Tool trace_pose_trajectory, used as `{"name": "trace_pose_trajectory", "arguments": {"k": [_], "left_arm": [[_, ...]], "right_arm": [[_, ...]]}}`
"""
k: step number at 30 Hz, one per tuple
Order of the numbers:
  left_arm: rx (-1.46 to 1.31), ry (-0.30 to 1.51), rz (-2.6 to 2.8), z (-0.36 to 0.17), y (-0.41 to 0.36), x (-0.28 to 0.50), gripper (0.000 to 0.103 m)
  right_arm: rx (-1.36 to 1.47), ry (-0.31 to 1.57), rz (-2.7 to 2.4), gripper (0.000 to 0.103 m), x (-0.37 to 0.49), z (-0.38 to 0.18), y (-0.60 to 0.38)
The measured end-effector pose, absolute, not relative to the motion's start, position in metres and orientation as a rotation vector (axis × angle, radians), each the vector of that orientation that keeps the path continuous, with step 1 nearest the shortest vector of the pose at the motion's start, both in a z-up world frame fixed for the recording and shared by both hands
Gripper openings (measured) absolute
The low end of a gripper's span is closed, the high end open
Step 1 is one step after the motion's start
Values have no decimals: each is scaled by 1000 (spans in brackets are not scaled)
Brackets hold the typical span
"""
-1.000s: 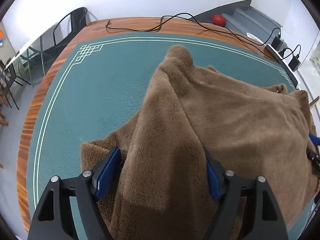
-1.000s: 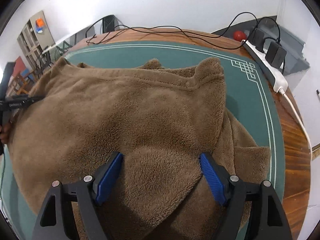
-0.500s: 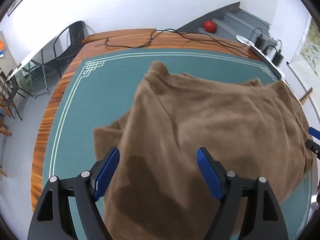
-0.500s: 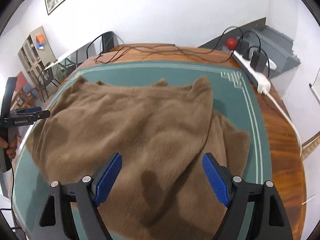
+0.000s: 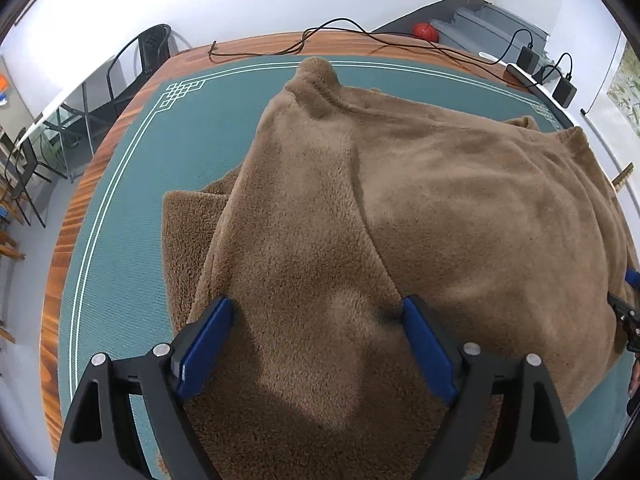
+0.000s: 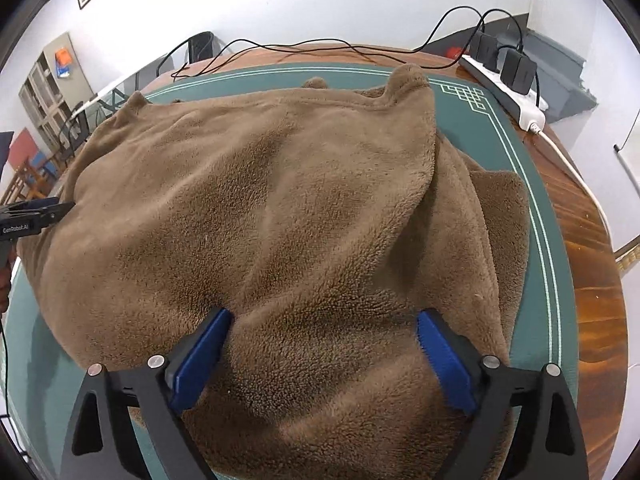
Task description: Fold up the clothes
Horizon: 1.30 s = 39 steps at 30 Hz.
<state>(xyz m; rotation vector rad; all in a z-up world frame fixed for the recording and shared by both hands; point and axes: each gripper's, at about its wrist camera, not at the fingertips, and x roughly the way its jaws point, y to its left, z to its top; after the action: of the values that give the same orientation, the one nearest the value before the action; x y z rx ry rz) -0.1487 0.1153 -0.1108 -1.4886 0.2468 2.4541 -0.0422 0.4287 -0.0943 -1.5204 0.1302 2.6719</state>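
Observation:
A brown fleece garment (image 5: 440, 200) (image 6: 260, 200) lies spread and partly doubled over on the green mat (image 5: 160, 160) (image 6: 520, 152). My left gripper (image 5: 316, 308) hangs low over its left part, open, the blue pads wide apart with fleece bulging between them. My right gripper (image 6: 324, 316) is open the same way over the right part, its fingers astride a thick fold. A lower layer sticks out at each side. Each gripper shows at the edge of the other's view: the right gripper (image 5: 624, 308) and the left gripper (image 6: 36, 216).
The mat covers a wooden table (image 6: 596, 320). A white power strip (image 6: 516, 104) with black plugs and trailing cables (image 5: 340, 36) lies along the far and right edges. A black chair (image 5: 140, 56) stands beyond the far left corner. A red ball (image 5: 425, 32) sits behind.
Both grippers were pulled back and higher half a second ago; now they are down close over the garment again, fingers still wide apart. The garment has hardly shifted.

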Motion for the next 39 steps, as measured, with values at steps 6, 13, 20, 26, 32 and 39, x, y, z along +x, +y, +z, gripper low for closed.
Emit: {"name": "trace_pose_trajectory", "arguments": {"k": [6,13,20,26,32,39], "left_arm": [[-1474,220,2479,-92,111,-138,90],[-1408,194,2473,-72,113,-99,90],[-1519,177,2455,-110,118,-101,90],[-1513,190,2466,-118,119,-102,93],[-1518,202,2460,-104,129,-89,94],[-1462,253,2427,-79,150,-59,94]], "right_arm": [[-1513,160,2660,97,-38,-81,431],[-1395,268,2698,97,3,-59,432],[-1471,252,2631,97,4,-86,430],[-1515,91,2618,102,-1,-98,417],[-1457,265,2649,102,15,-83,432],[-1346,655,2499,102,73,-79,486]]}}
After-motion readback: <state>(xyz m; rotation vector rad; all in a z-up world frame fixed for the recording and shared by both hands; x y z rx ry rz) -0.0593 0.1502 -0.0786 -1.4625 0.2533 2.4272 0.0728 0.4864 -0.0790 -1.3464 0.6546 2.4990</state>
